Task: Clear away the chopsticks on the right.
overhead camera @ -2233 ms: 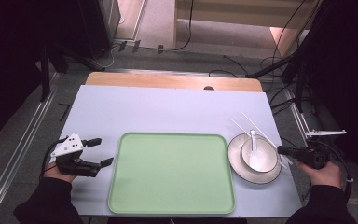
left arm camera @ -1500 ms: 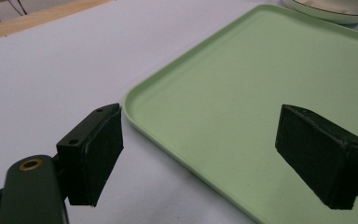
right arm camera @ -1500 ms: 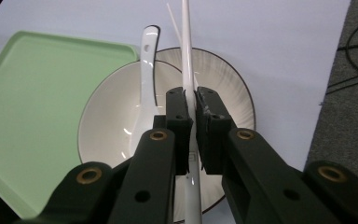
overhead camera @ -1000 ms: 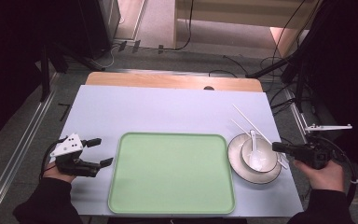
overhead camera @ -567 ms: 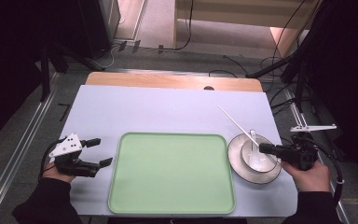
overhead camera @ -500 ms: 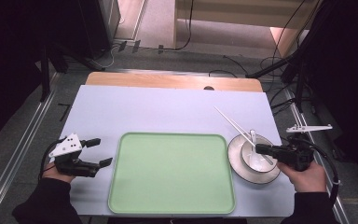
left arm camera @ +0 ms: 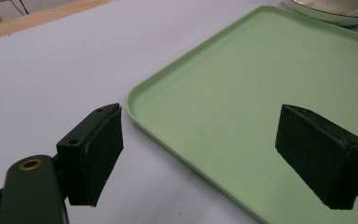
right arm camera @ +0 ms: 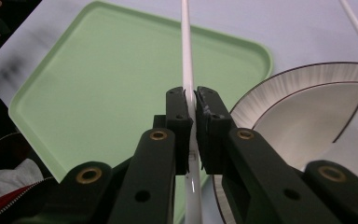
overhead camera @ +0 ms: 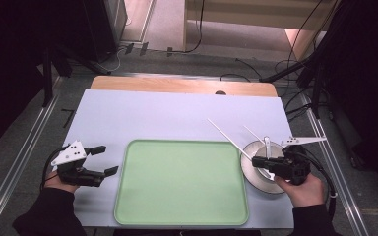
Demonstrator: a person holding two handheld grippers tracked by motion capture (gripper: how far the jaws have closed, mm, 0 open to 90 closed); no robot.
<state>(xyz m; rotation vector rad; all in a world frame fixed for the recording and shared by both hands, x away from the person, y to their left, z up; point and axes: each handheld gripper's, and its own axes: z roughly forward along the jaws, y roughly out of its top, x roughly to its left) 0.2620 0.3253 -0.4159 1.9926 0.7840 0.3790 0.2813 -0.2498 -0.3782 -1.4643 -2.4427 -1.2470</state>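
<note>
right gripper point(right arm camera: 190, 109) is clamped on a white chopstick point(right arm camera: 185, 51), the thin stick pinched right between the two black pads and running on past the fingertips, out over the corner of the green tray point(overhead camera: 181, 182). in the high view the right gripper point(overhead camera: 259, 161) sits above the plate point(overhead camera: 252, 169) at the tray's right edge, the chopstick point(overhead camera: 224, 133) slanting up and away over the table point(overhead camera: 142, 115). a second chopstick point(overhead camera: 252, 133) lies beside it, by the plate's far rim. left gripper point(overhead camera: 109, 160) rests just left of the tray, jaws spread wide with nothing between the pads point(left arm camera: 101, 154).
</note>
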